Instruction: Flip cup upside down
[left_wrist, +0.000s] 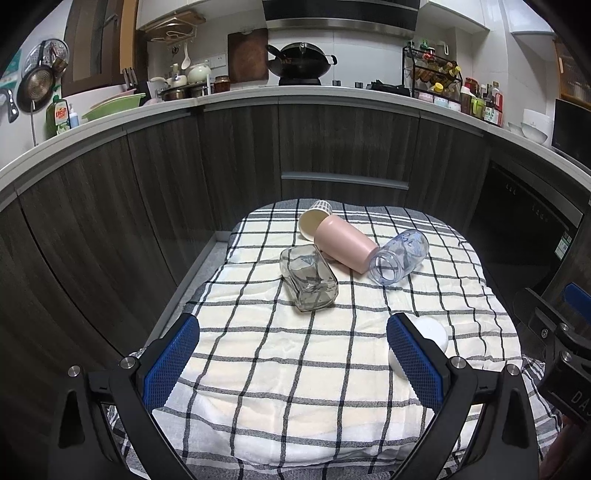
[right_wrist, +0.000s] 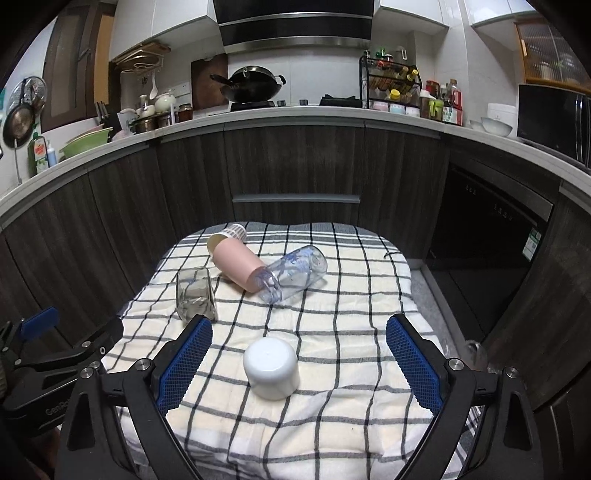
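A white cup (right_wrist: 271, 367) stands upside down on the checked cloth (right_wrist: 332, 369), between the open fingers of my right gripper (right_wrist: 299, 365) and free of both. It shows partly behind the right finger in the left wrist view (left_wrist: 432, 332). My left gripper (left_wrist: 291, 363) is open and empty over the cloth (left_wrist: 277, 350). Farther back, several cups lie on their sides: a clear glass (left_wrist: 309, 277), a pink cup (left_wrist: 345, 244), a clear bluish cup (left_wrist: 399, 260) and a paper cup (left_wrist: 314, 219).
The cloth covers a small table (left_wrist: 192, 273) in front of dark kitchen cabinets (left_wrist: 332, 147). A dark oven front (right_wrist: 480, 251) stands to the right. The other gripper shows at the edge of each view: the right (left_wrist: 554, 332), the left (right_wrist: 55, 354).
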